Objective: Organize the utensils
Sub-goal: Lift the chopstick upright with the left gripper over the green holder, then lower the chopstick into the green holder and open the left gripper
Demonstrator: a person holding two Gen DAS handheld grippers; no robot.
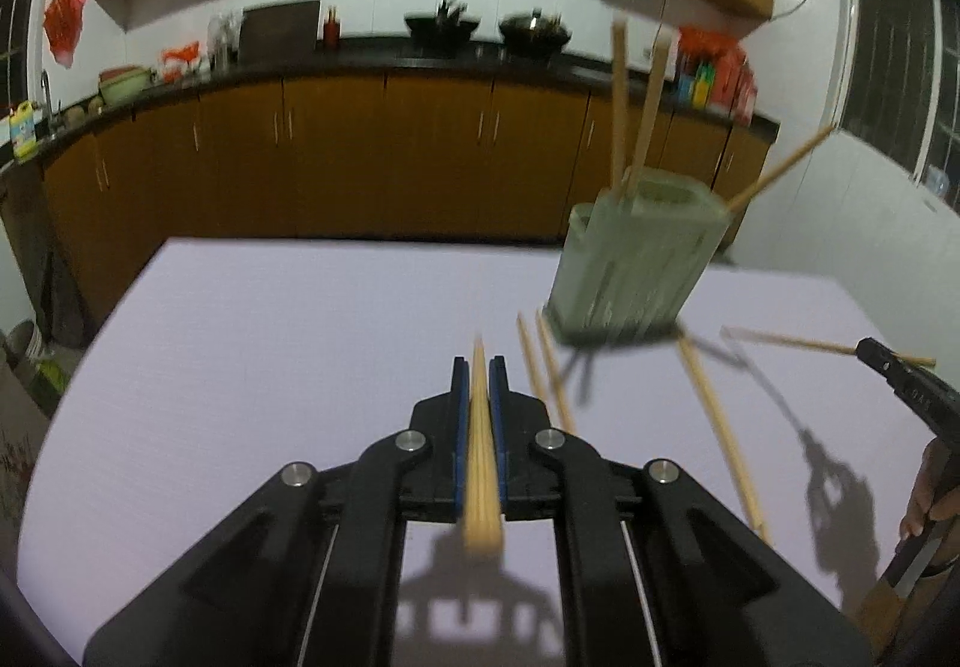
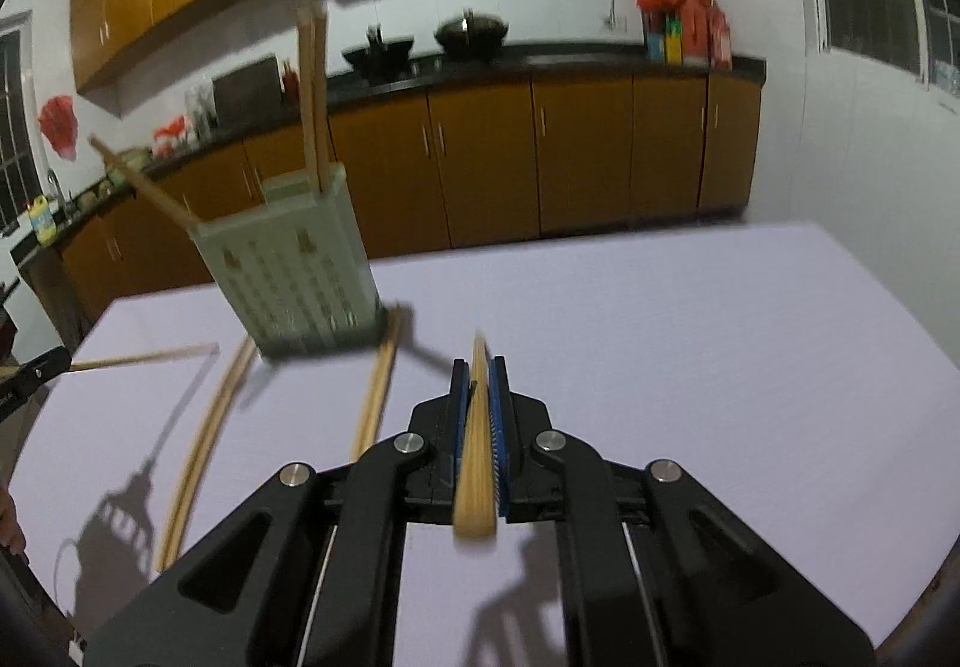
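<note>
A pale green chopstick holder [image 1: 639,259] stands on the lilac table, with three wooden chopsticks [image 1: 619,103] sticking out of it; it also shows in the right wrist view [image 2: 294,271]. My left gripper [image 1: 479,367] is shut on a wooden chopstick [image 1: 480,457], held above the table to the left of the holder. My right gripper [image 2: 479,367] is shut on another wooden chopstick [image 2: 475,463], above the table to the right of the holder. Loose chopsticks [image 1: 720,433] lie on the table around the holder's base; several show in the right wrist view [image 2: 204,439].
The lilac table [image 1: 240,337] ends at a far edge before brown kitchen cabinets [image 1: 360,151]. The right gripper with its chopstick shows at the right edge of the left wrist view [image 1: 900,385]. The left gripper's tip shows at the left edge of the right wrist view [image 2: 36,373].
</note>
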